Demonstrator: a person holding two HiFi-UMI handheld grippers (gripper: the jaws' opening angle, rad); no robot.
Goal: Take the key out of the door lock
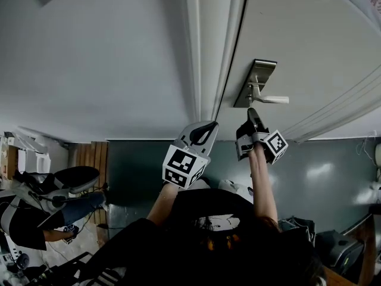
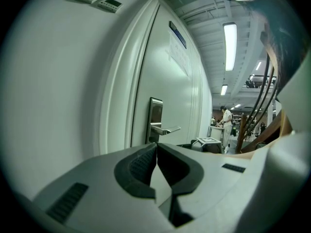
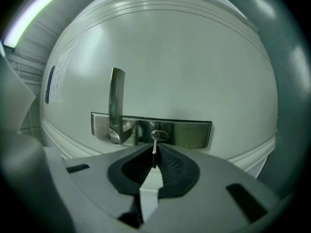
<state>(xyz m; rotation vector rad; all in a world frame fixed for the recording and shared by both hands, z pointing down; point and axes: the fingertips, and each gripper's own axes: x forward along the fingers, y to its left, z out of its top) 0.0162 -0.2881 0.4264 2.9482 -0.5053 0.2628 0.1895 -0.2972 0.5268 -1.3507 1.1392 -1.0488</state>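
A small silver key (image 3: 154,141) sticks out of the lock cylinder in the steel lock plate (image 3: 187,132) of a white door. My right gripper (image 3: 154,149) is shut on the key, whose flat head is pinched between the dark pads. The lever handle (image 3: 115,101) stands just left of the cylinder. In the head view my right gripper (image 1: 252,115) reaches up to just below the lock plate (image 1: 257,79) and handle (image 1: 271,99). My left gripper (image 1: 205,131) hangs back by the door frame, shut with nothing in it (image 2: 156,147). From its view the lock plate (image 2: 155,111) is well ahead.
The white door frame (image 1: 205,52) runs between the wall and the door. Two wall panels (image 2: 99,0) sit high on the wall. A seated person (image 1: 53,204) and an office chair are at the lower left. Another person (image 2: 226,120) stands far down the hall.
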